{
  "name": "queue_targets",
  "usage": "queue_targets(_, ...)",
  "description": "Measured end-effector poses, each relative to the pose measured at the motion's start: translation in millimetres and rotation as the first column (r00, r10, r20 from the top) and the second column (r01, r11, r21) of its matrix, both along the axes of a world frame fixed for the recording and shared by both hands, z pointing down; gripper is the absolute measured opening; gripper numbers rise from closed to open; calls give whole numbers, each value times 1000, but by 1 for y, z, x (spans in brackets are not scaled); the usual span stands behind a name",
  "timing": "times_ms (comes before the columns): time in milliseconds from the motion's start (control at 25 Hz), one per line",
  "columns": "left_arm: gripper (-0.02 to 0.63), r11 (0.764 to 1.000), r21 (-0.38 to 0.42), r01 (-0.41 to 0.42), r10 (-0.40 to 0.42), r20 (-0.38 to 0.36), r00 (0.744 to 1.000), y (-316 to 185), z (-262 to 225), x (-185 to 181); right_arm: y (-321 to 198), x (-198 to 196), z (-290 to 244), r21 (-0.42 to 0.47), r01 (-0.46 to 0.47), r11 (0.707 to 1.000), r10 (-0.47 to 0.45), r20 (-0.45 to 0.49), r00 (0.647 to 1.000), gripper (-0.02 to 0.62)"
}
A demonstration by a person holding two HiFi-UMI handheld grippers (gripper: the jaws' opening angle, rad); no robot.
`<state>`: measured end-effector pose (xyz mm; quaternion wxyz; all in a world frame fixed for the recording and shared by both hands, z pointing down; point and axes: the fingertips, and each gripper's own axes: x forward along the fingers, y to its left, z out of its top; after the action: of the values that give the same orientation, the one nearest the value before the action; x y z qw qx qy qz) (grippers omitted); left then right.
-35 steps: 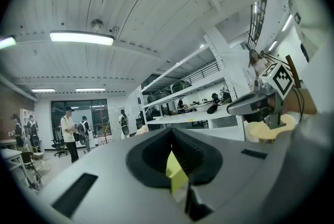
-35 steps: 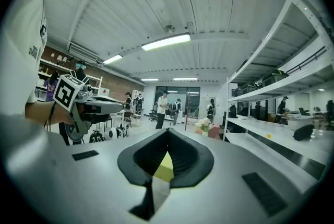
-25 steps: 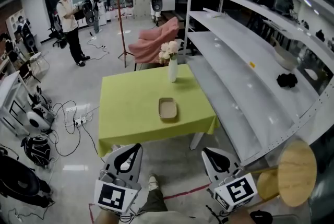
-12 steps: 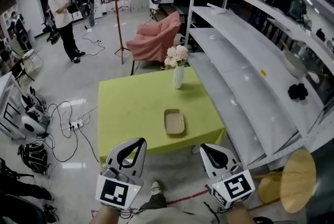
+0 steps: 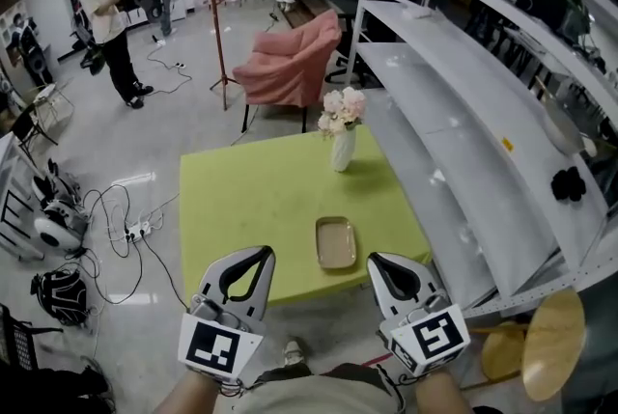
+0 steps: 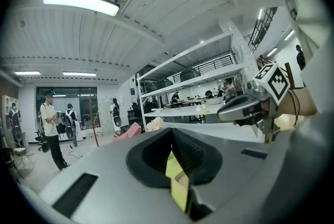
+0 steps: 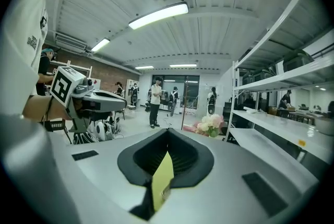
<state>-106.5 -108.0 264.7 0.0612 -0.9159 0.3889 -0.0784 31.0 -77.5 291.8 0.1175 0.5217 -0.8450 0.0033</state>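
Both grippers are held low in front of the person, short of the near edge of a table with a lime-green cloth [image 5: 251, 200]. My left gripper [image 5: 258, 253] is shut and holds nothing; its tip lies over the cloth's front edge in the head view. My right gripper [image 5: 376, 260] is likewise shut and empty, just right of a shallow tan tray [image 5: 335, 242] on the table. A white vase of pale flowers [image 5: 342, 127] stands at the table's far right. In each gripper view a sliver of the green cloth shows through the jaws [image 6: 175, 176] [image 7: 163, 178].
Long white shelves [image 5: 454, 142] run along the right of the table. A pink armchair [image 5: 294, 65] stands behind it, and a round wooden stool [image 5: 552, 340] at the lower right. Cables and bags [image 5: 58, 229] lie on the floor at left. People [image 5: 101, 16] stand far back.
The table and the tray have come closer and lower in the head view. Both grippers have risen slightly toward the table's front edge and stay shut.
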Motion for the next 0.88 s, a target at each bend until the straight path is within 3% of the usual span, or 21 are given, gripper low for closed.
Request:
queue_targets(560, 6, 996, -62, 66, -63, 46, 997, -39, 29, 16, -47, 9, 39, -89, 100, 991, -101, -4, 995, 6)
queue_targets(880, 6, 987, -116, 110, -105, 51, 993, -51, 58, 26, -66, 3, 86, -174, 169, 970, -175, -18, 984, 74)
